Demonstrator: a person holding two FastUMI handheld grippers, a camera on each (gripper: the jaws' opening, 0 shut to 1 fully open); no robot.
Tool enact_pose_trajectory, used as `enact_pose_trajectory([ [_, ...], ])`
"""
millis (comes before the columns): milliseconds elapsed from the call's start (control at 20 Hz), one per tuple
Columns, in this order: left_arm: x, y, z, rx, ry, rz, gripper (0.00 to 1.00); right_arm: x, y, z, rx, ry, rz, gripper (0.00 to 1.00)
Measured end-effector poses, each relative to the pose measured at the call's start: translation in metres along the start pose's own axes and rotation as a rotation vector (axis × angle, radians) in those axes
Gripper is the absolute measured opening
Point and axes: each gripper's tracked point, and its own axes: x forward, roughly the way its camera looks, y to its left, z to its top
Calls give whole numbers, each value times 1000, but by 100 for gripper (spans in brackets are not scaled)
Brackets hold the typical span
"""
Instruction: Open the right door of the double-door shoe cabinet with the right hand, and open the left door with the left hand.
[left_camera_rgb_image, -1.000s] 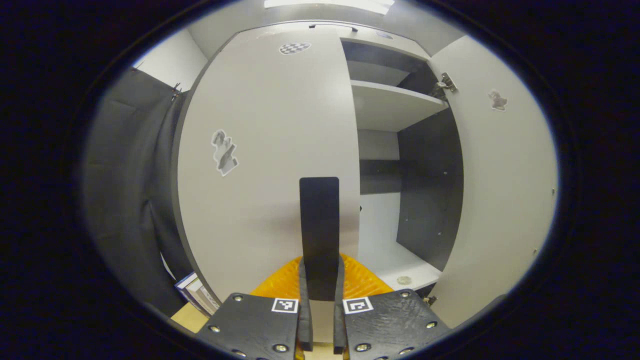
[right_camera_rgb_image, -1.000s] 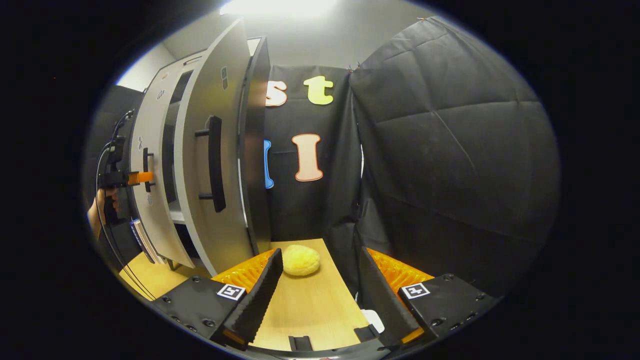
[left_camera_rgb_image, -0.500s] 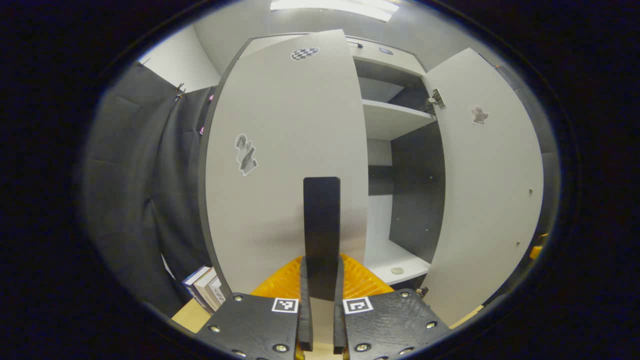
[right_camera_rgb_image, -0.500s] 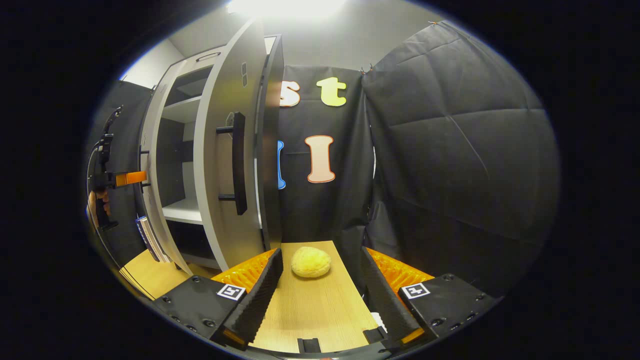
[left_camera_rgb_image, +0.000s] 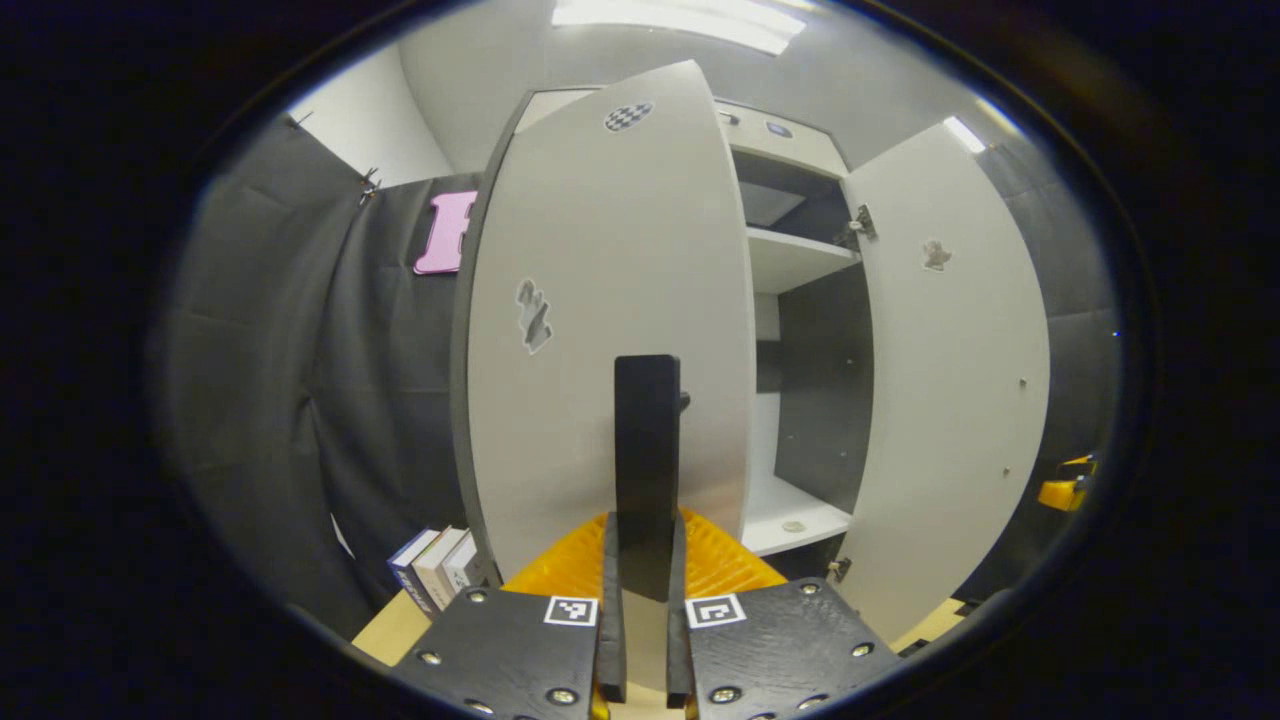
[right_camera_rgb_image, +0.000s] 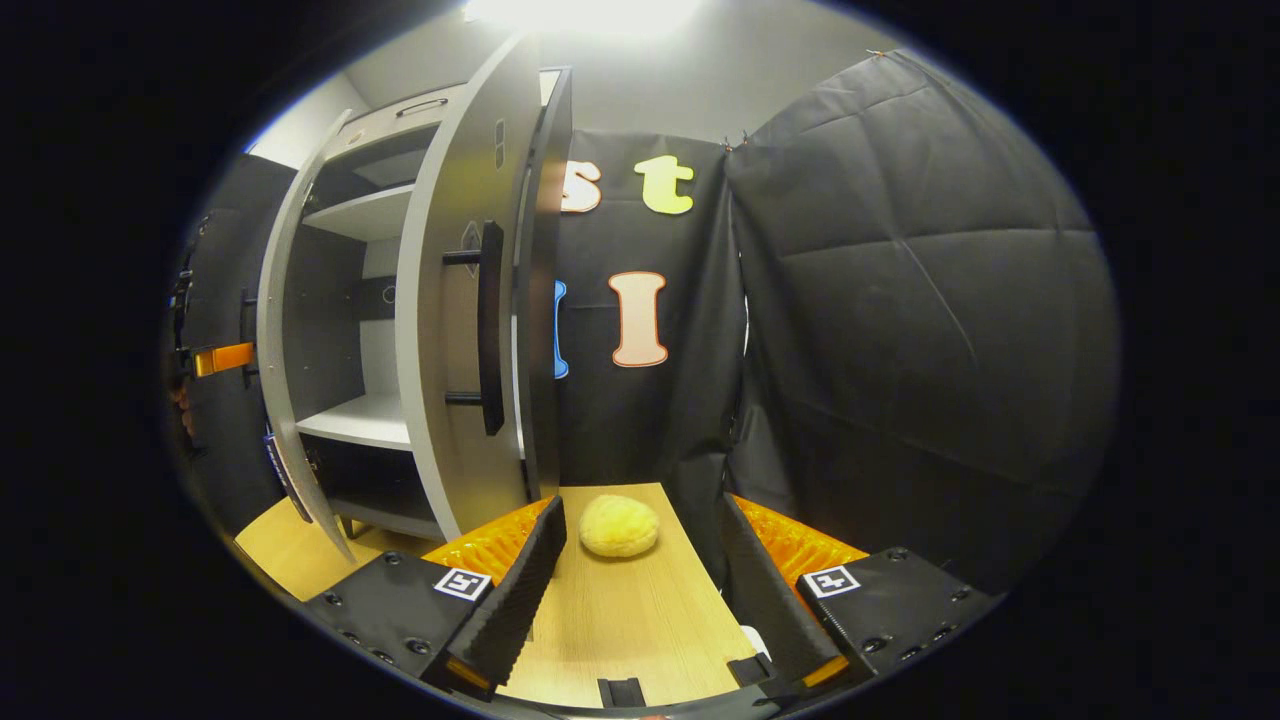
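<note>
In the left gripper view, the left gripper (left_camera_rgb_image: 641, 600) is clamping the dark handle (left_camera_rgb_image: 646, 450) of the left door (left_camera_rgb_image: 610, 300), both fingers pressing on it. That door is standing ajar, its inner hinge side hidden. Beside it the right door (left_camera_rgb_image: 950, 400) is hanging wide open, showing shelves (left_camera_rgb_image: 795, 260). A few books (left_camera_rgb_image: 435, 565) are leaning at the cabinet's foot, partly cut off.

In the right gripper view, the right gripper (right_camera_rgb_image: 640, 590) is spread wide, holding nothing, over the worktop (right_camera_rgb_image: 620, 630). A yellow lump (right_camera_rgb_image: 619, 526), hard to identify, is lying near the worktop's far edge.
</note>
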Motion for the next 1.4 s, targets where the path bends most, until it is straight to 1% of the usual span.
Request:
enact_pose_trajectory([
  [50, -2, 4, 0, 3, -4, 4, 16, -1, 2, -1, 0, 1, 2, 97],
  [200, -10, 14, 6, 26, -20, 24, 18, 0, 8, -4, -10, 8, 6, 97],
  [250, -11, 14, 6, 25, -18, 23, 10, 0, 12, -5, -10, 11, 11, 97],
  [300, -16, 16, 6, 22, -15, 24, 12, 1, 16, -5, -9, 14, 19, 92],
  [350, -19, 18, 6, 21, -8, 24, 11, 2, 20, -5, -8, 16, 28, 97],
  [400, -19, 18, 7, 24, -6, 24, 12, 2, 24, -4, -9, 13, 33, 97],
  [450, -19, 18, 6, 30, -5, 24, 10, 1, 28, -5, -9, 12, 38, 98],
  [600, -20, 20, 6, 34, -5, 25, 10, 0, 36, -9, -14, 20, 51, 98],
  [650, -21, 21, 6, 31, -5, 26, 10, -2, 35, -10, -20, 21, 46, 94],
  [700, -21, 20, 7, 25, -6, 29, 10, -4, 35, -9, -29, 20, 39, 99],
  [1000, -23, 24, 6, 16, -5, 59, 10, -9, 45, -6, -42, 10, 40, 99],
  [1050, -22, 24, 6, 16, -3, 60, 12, -10, 46, -5, -45, 9, 35, 99],
  [1100, -23, 24, 6, 11, -2, 61, 10, -11, 48, -5, -48, 7, 33, 94],
  [1200, -23, 24, 5, 7, -2, 65, 10, -12, 54, -5, -52, 6, 39, 95],
  [1250, -24, 26, 5, 8, -1, 70, 10, -12, 57, -5, -54, 7, 42, 98],
  [1300, -23, 27, 5, 7, 0, 78, 11, -13, 59, -5, -59, 6, 42, 99],
  [1400, -24, 31, 3, 6, 7, 100, 10, -13, 62, -5, -63, 6, 43, 99],
])
